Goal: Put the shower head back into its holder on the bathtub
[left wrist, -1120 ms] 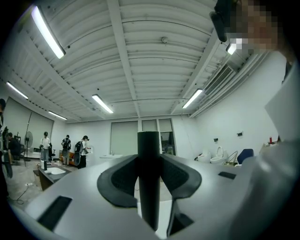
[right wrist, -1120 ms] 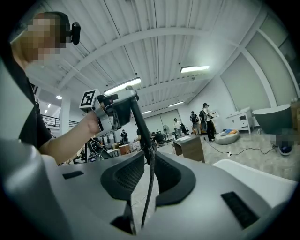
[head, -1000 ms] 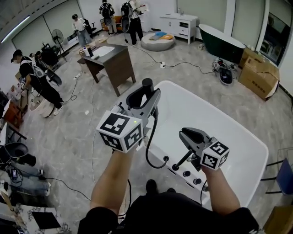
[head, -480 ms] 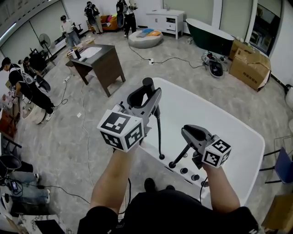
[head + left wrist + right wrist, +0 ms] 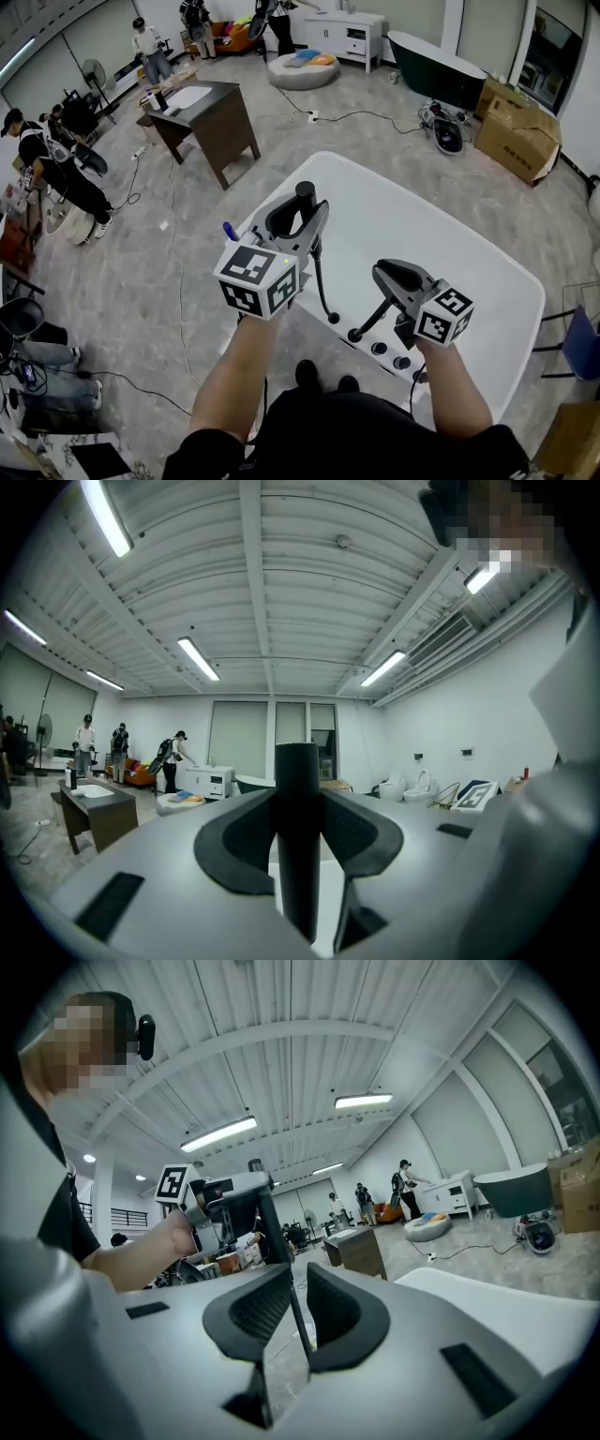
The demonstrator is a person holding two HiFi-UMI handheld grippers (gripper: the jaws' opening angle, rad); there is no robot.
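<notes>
Right gripper [image 5: 386, 274], above the bathtub's [image 5: 441, 220] near rim: jaws a narrow slit apart, nothing pinched. Left gripper [image 5: 298, 217], just further along that rim, is clamped on the shower head [image 5: 305, 193], a plain black cylinder held upright, its hose [image 5: 322, 292] dropping to the tub's deck. The right gripper view catches that hose through its gap, beyond the pads. The left gripper view shows only the cylinder between its jaws.
</notes>
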